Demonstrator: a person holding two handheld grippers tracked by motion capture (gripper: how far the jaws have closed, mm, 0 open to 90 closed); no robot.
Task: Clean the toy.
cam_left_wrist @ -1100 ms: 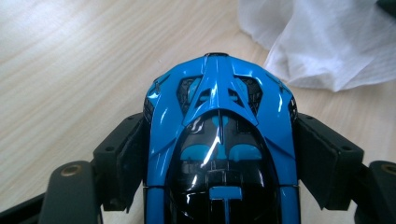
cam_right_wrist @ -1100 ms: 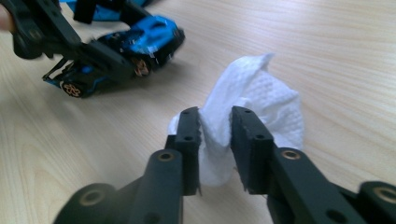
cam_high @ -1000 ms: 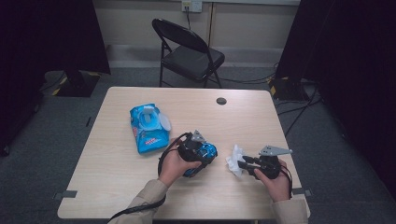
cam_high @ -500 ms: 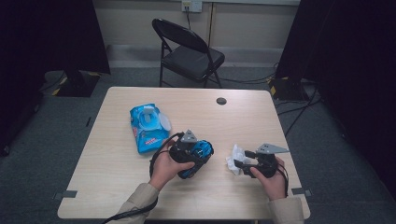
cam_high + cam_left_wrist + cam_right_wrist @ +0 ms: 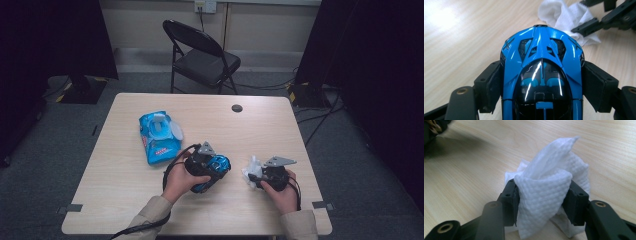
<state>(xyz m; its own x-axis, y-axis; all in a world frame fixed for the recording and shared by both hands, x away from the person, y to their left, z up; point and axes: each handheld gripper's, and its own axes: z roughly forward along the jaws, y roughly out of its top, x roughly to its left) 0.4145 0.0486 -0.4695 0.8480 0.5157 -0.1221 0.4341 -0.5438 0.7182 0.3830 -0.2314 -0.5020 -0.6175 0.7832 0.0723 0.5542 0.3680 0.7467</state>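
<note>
A glossy blue toy car (image 5: 541, 75) sits nose away between the pads of my left gripper (image 5: 541, 82), which is shut on its sides. In the high view the car (image 5: 217, 166) is held just above the table's front middle. To its right, my right gripper (image 5: 543, 195) has just been closing its jaws. A crumpled white wipe (image 5: 554, 167) stands between them, and both pads press into it. The wipe (image 5: 250, 169) rests on the table beside the car. It also lies just beyond the car's nose as the wipe (image 5: 564, 17) in the left gripper view.
A blue pack of wipes (image 5: 160, 136) with its white lid flipped lies left of centre on the wooden table (image 5: 125, 200). A small black disc (image 5: 237, 108) sits near the far edge. A black folding chair (image 5: 202, 55) stands behind the table.
The right gripper has shifted slightly left toward the car, with the wipe at its jaws. The left hand and the car have stayed in place.
</note>
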